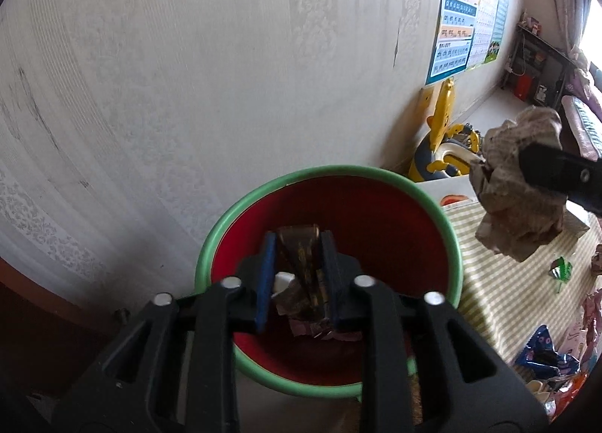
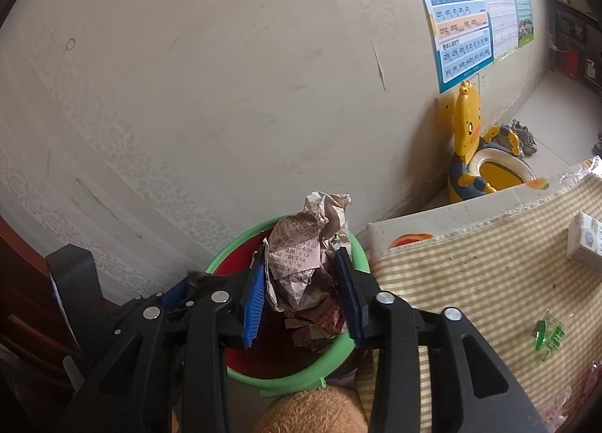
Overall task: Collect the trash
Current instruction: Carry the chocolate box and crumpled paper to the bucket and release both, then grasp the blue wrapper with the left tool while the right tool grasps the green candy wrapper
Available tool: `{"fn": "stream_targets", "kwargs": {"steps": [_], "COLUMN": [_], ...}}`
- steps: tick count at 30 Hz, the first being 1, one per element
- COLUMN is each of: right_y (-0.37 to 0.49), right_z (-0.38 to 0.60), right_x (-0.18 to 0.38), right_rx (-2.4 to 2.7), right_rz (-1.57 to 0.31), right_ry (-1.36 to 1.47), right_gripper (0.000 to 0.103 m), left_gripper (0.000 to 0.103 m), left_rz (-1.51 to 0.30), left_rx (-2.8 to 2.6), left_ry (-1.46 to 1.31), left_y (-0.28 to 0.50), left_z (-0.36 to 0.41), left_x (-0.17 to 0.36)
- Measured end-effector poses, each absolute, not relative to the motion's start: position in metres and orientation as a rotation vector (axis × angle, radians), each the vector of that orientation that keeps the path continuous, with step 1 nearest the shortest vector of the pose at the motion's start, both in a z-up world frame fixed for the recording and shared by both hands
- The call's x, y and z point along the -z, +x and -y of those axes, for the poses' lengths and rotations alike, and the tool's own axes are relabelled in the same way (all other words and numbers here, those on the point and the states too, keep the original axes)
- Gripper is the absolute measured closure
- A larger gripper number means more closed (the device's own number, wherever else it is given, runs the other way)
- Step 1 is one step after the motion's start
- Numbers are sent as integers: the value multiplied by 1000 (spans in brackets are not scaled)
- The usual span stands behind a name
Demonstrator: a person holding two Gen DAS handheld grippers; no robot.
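Two grippers hang over one red bucket (image 1: 395, 222) with a green rim; the left gripper (image 1: 299, 275) stands parted around a dark wrapper (image 1: 301, 263), grip unclear; the right gripper (image 2: 303, 290), at three o'clock, clasps one crumpled paper wad (image 2: 301, 252); one green scrap (image 2: 547, 335) lies on the striped tablecloth (image 2: 470, 275).

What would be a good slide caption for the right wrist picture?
Right gripper carries a crumpled printed paper wad over the green-rimmed red bin.
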State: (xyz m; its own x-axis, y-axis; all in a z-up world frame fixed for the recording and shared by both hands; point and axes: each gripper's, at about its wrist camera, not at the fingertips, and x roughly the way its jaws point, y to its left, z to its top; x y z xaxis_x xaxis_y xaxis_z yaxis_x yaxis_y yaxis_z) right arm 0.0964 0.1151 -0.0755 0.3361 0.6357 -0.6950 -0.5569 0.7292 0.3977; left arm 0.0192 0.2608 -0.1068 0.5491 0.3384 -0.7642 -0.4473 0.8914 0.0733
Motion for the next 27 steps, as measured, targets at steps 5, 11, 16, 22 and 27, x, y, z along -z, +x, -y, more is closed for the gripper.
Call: {"fn": "stream_targets", "kwargs": {"steps": [5, 11, 16, 22, 27], "right_y": [98, 97, 94, 90, 80], "right_z": [-118, -115, -94, -35, 46], "right_x": [79, 77, 67, 51, 40], "right_rx": [-787, -787, -765, -672, -519], "right_rz": [-960, -960, -939, -900, -865], "right_ry": [108, 114, 119, 133, 139], "right_gripper": [51, 49, 49, 49, 49], "left_gripper": [46, 44, 39, 21, 7], "left_rz": [-859, -856, -834, -779, -732], "left_rx": [-484, -488, -474, -391, -251], "left_ry": [-137, -132, -120, -75, -32], "left_y": [20, 20, 19, 19, 16], "left_z": [-263, -263, -254, -212, -155], "left_x": [106, 105, 94, 74, 59]}}
